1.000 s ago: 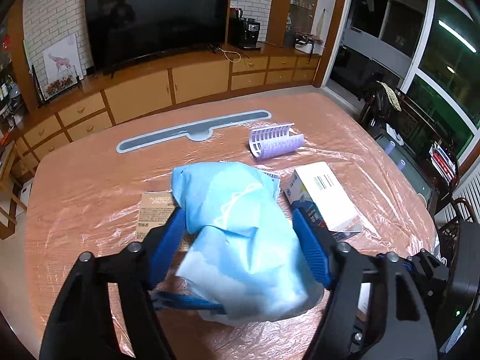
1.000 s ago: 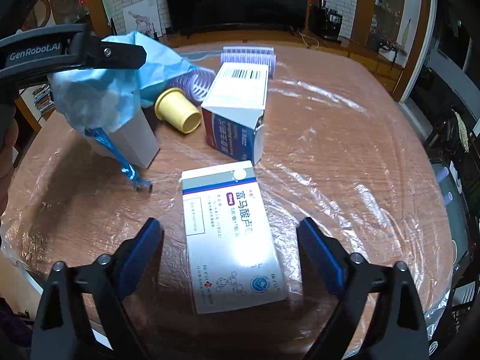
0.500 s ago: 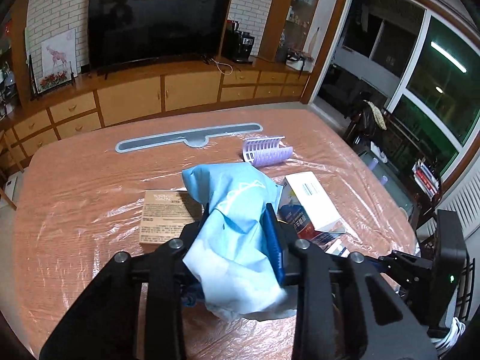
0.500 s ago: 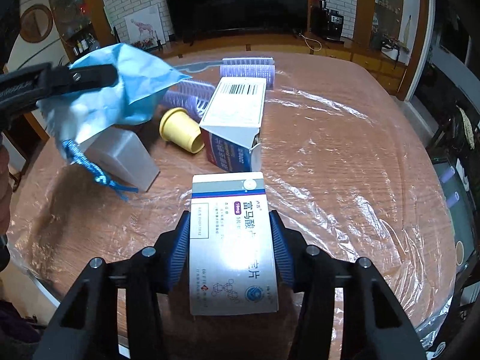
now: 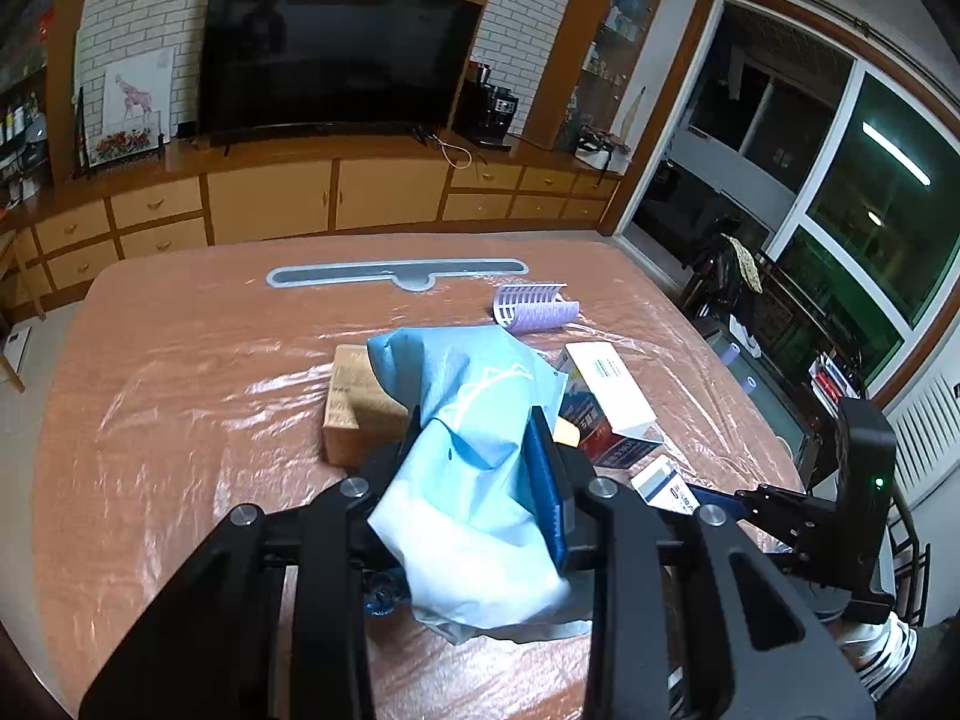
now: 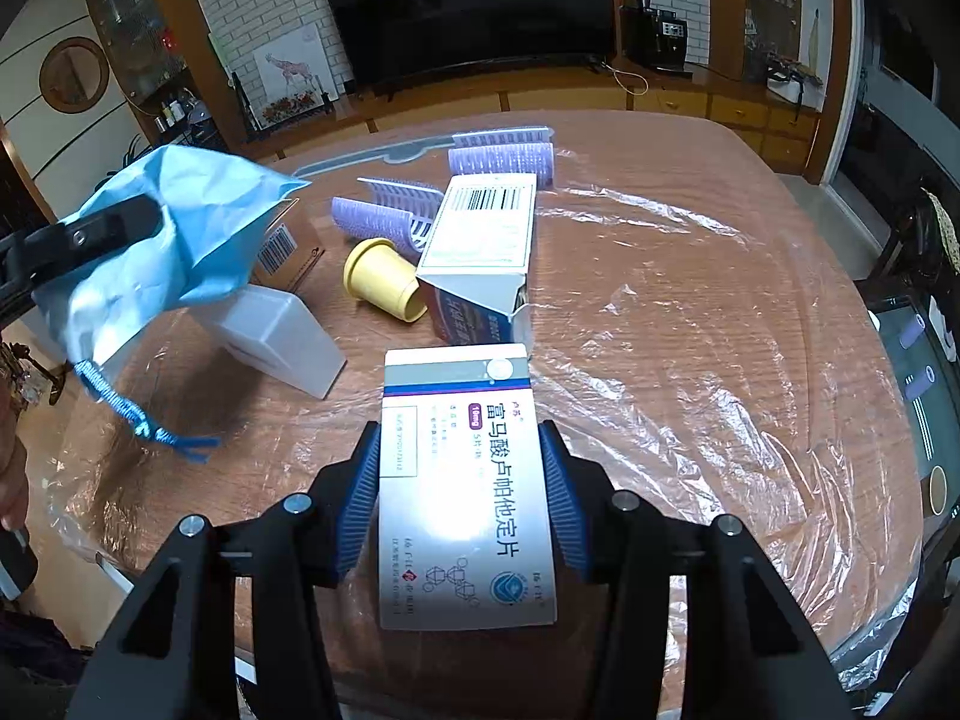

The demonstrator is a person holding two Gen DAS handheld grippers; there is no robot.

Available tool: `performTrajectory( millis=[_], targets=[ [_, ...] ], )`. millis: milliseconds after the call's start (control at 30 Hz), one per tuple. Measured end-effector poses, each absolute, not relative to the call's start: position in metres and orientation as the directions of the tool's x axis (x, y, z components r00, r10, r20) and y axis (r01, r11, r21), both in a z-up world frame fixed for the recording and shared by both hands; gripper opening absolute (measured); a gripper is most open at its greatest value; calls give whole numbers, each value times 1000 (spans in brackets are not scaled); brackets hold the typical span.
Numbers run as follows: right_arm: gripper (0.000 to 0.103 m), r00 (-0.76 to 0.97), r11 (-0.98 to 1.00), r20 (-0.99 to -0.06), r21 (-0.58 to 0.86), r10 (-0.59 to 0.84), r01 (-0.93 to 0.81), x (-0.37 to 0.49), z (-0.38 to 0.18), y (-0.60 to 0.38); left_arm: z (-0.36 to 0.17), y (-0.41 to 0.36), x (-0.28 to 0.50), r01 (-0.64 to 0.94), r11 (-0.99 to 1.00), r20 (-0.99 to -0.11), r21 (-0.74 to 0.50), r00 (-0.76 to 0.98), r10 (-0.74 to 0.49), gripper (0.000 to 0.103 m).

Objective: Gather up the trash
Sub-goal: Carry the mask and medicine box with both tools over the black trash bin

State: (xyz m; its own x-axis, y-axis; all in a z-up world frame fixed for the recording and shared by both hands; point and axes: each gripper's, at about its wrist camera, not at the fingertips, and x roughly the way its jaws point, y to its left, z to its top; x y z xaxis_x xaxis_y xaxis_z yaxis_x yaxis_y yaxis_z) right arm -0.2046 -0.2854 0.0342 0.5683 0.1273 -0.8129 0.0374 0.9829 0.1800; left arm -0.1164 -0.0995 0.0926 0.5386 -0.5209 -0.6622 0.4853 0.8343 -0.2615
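The left gripper point(image 5: 480, 480) points forward and downward, its black arms converging from the bottom edge of its own view toward twelve o'clock. Its jaws have just been closing and now pinch a crumpled blue bag point(image 5: 474, 456) between the blue pads point(image 5: 543, 480). In the right wrist view the same gripper enters from nine o'clock, lifted off the surface.

The right gripper point(image 6: 459, 498) tilts more steeply down. Its jaws have also just been closing, and both pads point(image 6: 360, 498) press the long sides of a white medicine box point(image 6: 462, 480). In the left wrist view it sits at about four o'clock.
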Motion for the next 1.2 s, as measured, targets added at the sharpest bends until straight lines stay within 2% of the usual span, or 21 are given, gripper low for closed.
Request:
performTrajectory(
  millis=[533,1200],
  targets=[
    [50,591,983,-791,181,160,-25,-214,51,-280,102,-64,-151,435,860,-641,-269,585,-496,34],
    [50,589,973,-776,208,227,-101,-246,71,-265,81,-43,-205,410,872,-693,-268,546,-471,34]
  ],
)
